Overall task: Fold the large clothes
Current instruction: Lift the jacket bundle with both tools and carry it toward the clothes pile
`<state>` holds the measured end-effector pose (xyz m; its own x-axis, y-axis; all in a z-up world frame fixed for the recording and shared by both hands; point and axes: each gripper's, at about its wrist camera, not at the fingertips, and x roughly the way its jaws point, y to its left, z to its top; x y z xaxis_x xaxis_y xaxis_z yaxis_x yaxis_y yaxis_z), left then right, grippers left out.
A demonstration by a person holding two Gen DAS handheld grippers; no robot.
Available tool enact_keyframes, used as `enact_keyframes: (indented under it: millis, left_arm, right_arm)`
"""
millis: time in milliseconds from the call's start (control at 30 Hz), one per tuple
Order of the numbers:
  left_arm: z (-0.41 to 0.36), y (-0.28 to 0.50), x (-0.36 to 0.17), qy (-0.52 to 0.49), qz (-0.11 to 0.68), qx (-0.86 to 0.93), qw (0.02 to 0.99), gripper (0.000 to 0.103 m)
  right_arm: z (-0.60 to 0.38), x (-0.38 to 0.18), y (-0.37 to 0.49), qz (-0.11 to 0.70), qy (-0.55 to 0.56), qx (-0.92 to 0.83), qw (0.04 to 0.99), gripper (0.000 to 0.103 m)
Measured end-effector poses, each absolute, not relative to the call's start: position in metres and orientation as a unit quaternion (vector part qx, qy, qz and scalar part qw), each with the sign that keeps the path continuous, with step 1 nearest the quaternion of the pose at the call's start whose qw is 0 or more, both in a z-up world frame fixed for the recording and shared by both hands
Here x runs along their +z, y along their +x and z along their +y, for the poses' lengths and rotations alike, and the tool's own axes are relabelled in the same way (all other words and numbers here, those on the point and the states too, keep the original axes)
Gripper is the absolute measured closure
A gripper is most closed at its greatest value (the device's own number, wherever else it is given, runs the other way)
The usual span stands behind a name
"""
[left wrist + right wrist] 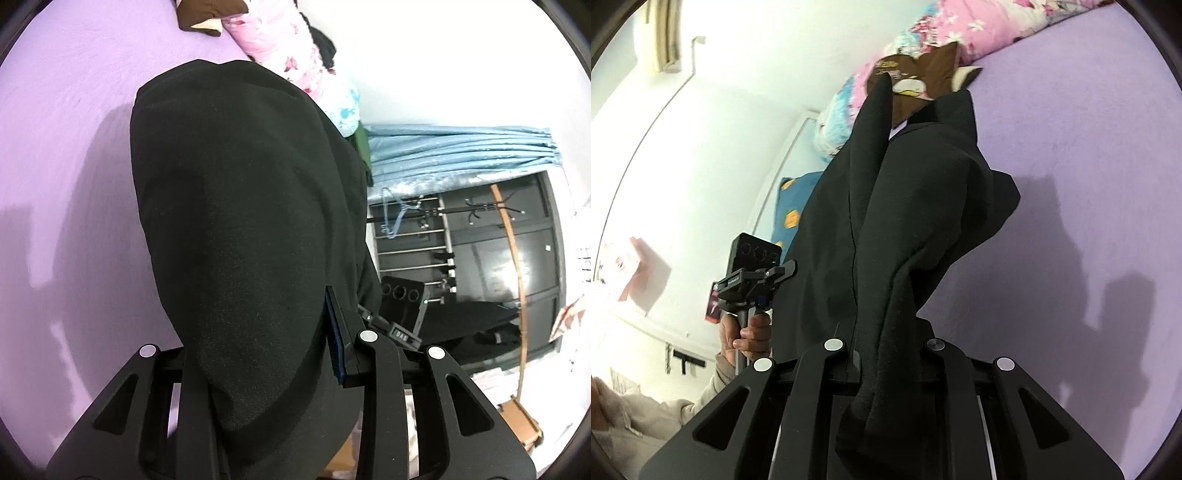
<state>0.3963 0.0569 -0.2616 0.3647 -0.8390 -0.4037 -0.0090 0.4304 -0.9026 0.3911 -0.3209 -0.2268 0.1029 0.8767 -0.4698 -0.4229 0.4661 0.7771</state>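
A large black garment [236, 184] hangs lifted above the purple bed sheet [70, 155]. In the left wrist view it drapes over my left gripper [258, 328] and hides the left finger. The blue-padded right finger [338, 332] presses against the cloth, so the left gripper is shut on it. My right gripper [391, 328] shows just beyond the garment's edge. In the right wrist view the garment [916, 206] runs down in folds between the fingers of my right gripper [886, 354], which is shut on a bunched edge. A hand [750, 336] holds the left gripper [764, 277] to the left of the cloth.
A pink floral quilt [990, 26] and a brown cushion [916, 74] lie at the head of the bed [1089, 147], with a blue pillow [792, 206] by the white wall. A blue curtain [454, 151] and a dark window with a rack [480, 240] are beyond the bed.
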Motion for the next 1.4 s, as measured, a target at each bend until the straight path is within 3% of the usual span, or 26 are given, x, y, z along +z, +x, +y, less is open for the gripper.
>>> enact_keyframes:
  millis: [333,633,1100,1400]
  left_arm:
    - [0.07,0.305,-0.216,-0.428,0.468,-0.297,0.714,0.073]
    - [0.114,0.251,-0.144,-0.404,0.441,-0.296,0.745,0.073]
    - [0.261,0.152,-0.063,-0.403,0.372,-0.241,0.801,0.073]
    - [0.367,0.093,-0.043,-0.429,0.338,-0.178,0.818,0.072]
  right_arm:
    - [-0.297,-0.191,0.311,0.493,0.221,0.471,0.697,0.091]
    - [-0.249,-0.132,0.267,0.461,0.195,0.504,0.704,0.091]
    - [-0.106,-0.063,0.236,0.429,0.138,0.585,0.674,0.091]
    - [0.018,-0.045,0.234,0.439,0.092,0.636,0.628,0.091]
